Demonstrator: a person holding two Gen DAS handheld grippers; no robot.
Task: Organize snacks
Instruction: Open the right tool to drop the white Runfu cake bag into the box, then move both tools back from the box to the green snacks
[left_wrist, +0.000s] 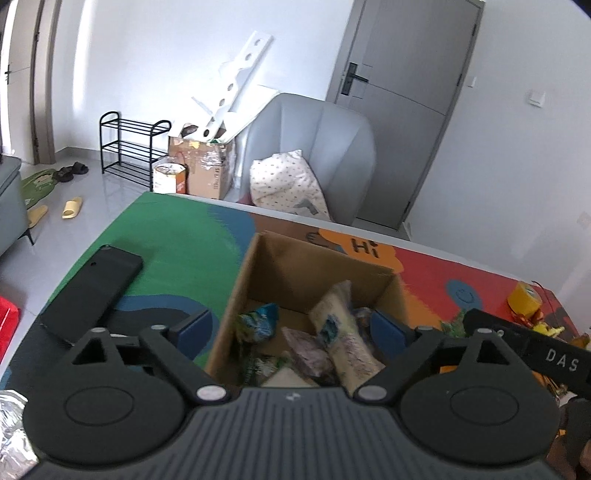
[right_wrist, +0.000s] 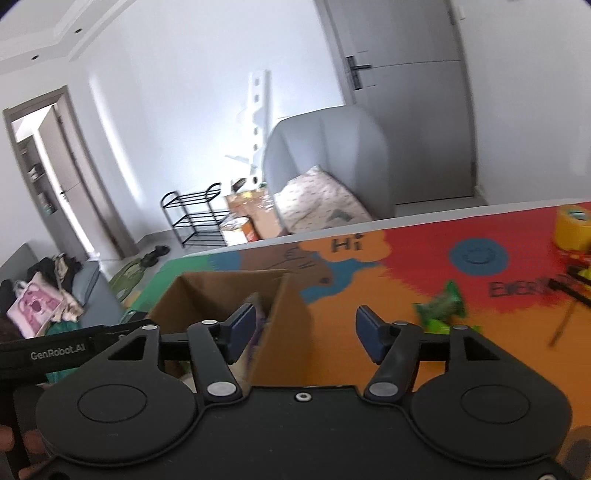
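An open cardboard box (left_wrist: 255, 266) stands on the colourful mat and holds several snack packets, among them a pale long packet (left_wrist: 343, 332), a green-blue packet (left_wrist: 258, 321) and a purple one (left_wrist: 310, 350). My left gripper (left_wrist: 291, 328) is open and empty, spread wide above the box. My right gripper (right_wrist: 304, 332) is open and empty, over the box's right wall (right_wrist: 284, 321). A green snack packet (right_wrist: 441, 306) lies on the mat to the right of the box.
A black phone (left_wrist: 92, 291) lies on the mat (left_wrist: 177, 236) left of the box. A yellow tape roll (right_wrist: 574, 227) and small items sit at the far right. A grey armchair (left_wrist: 321, 147) with a pillow stands beyond the table edge.
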